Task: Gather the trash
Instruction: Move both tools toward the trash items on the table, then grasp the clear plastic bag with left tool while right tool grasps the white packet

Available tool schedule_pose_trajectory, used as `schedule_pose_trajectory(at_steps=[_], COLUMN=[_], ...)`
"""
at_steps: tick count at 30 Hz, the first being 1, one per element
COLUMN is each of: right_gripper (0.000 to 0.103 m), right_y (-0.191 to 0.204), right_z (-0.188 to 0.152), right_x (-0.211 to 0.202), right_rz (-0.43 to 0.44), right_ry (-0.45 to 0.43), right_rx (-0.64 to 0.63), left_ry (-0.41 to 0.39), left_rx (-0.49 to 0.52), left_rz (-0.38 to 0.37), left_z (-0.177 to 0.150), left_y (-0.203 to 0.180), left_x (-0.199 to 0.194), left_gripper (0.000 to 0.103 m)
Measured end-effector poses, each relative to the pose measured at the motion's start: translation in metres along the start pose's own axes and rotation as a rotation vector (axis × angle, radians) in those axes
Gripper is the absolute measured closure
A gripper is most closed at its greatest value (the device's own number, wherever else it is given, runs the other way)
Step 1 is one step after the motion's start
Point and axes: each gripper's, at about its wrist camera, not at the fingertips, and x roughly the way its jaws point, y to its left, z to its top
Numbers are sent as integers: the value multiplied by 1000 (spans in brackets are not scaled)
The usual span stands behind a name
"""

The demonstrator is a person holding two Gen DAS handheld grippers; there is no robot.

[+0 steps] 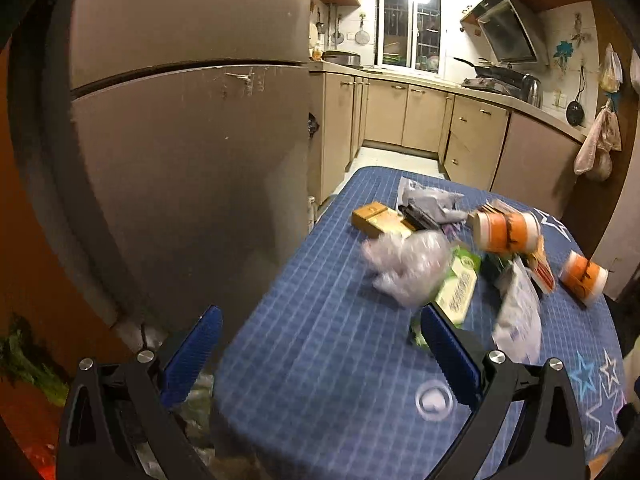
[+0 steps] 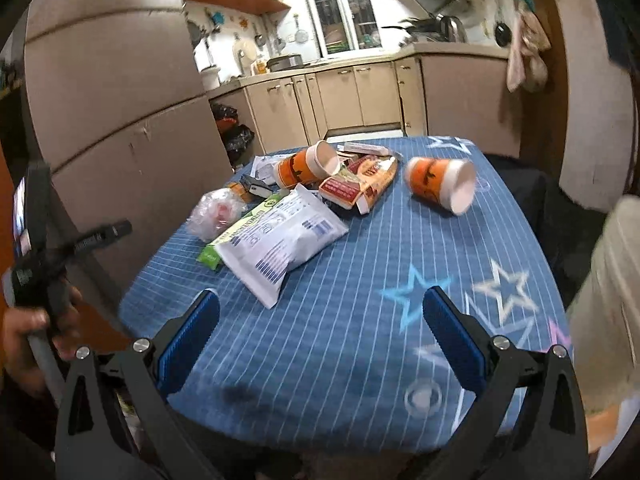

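Trash lies on a blue checked tablecloth (image 1: 320,340) (image 2: 340,340). It includes a crumpled clear plastic bag (image 1: 408,266) (image 2: 214,212), a green carton (image 1: 458,284) (image 2: 236,232), a white pouch (image 1: 518,316) (image 2: 280,236), two tipped orange paper cups (image 1: 506,228) (image 1: 584,276) (image 2: 304,166) (image 2: 440,186), a tan box (image 1: 376,218) and red snack wrappers (image 2: 360,184). My left gripper (image 1: 320,354) is open and empty at the table's near left edge. My right gripper (image 2: 322,340) is open and empty over the near tablecloth. The left gripper also shows at the left of the right wrist view (image 2: 80,240).
A tall grey fridge (image 1: 180,140) stands left of the table. Beige kitchen cabinets (image 1: 420,116) and a counter lie beyond. A plastic-lined bin (image 1: 196,408) sits below the table's left edge. A small clear lid (image 1: 434,400) rests on the cloth.
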Motion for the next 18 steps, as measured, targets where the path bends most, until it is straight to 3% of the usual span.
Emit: schedule_pose_trajectory(at_steps=[4,10,18], right_gripper=[5,5,5], right_y=[4,3,2], right_z=[18,41,39], right_x=[26,55,84], right_rz=[7,86,90], right_ry=[14,47,127], right_rx=[-13,114,187], left_ry=[5,46,81], left_rx=[32,120,148], left_rz=[-74,-189,-257], left_z=[16,31,36], left_y=[-6,-30,-45], left_x=[20,66,100], left_gripper=[3,3,4])
